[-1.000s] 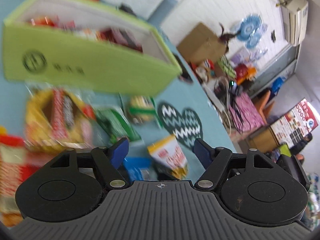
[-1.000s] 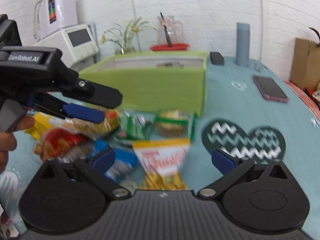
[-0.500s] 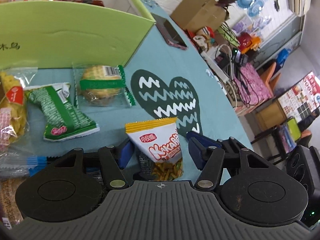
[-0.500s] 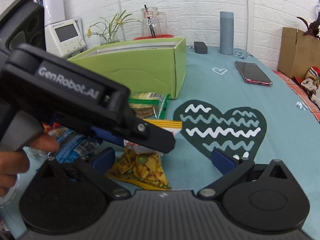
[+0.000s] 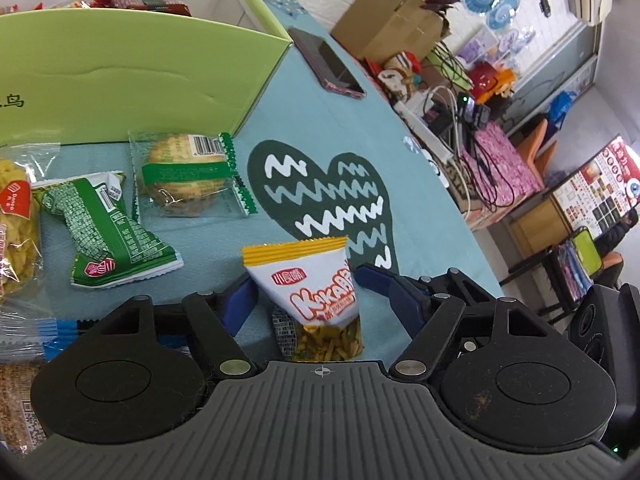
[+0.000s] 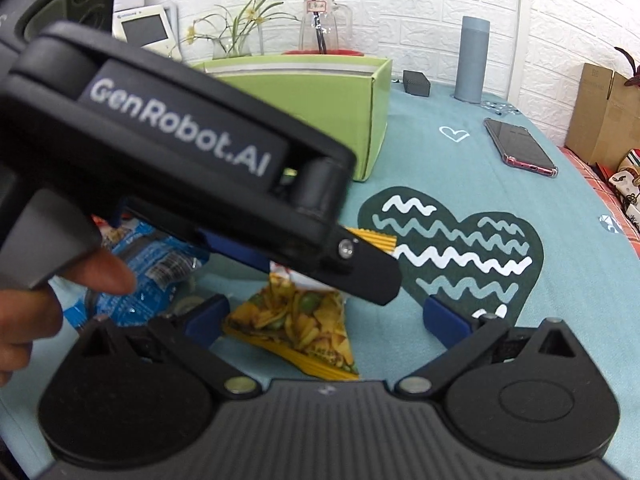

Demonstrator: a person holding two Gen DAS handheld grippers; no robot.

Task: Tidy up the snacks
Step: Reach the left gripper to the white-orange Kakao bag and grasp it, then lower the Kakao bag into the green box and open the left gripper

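Observation:
A white and yellow Kukabi snack bag (image 5: pixel 316 292) lies on the teal tablecloth between the fingers of my open left gripper (image 5: pixel 310 292); the jaws straddle it, apart from its sides. The bag also shows in the right wrist view (image 6: pixel 300 320), partly hidden by the left gripper's body (image 6: pixel 180 152). My right gripper (image 6: pixel 324 316) is open and empty, just in front of the bag. A green box (image 5: pixel 132 68) holding several snacks stands behind. A green packet (image 5: pixel 108 232), a wrapped biscuit (image 5: pixel 188 176) and a blue packet (image 6: pixel 152 272) lie nearby.
A yellow chip bag (image 5: pixel 16 224) lies at the left. A dark heart print (image 5: pixel 332 196) marks the cloth. A phone (image 6: pixel 520 146), a grey cylinder (image 6: pixel 474 60) and a glass jug (image 6: pixel 322 24) stand farther back. The table edge (image 5: pixel 460 216) runs along the right.
My left gripper has dropped from near the green box down over the Kukabi bag, fingers now either side of it. The right gripper has moved in closer behind.

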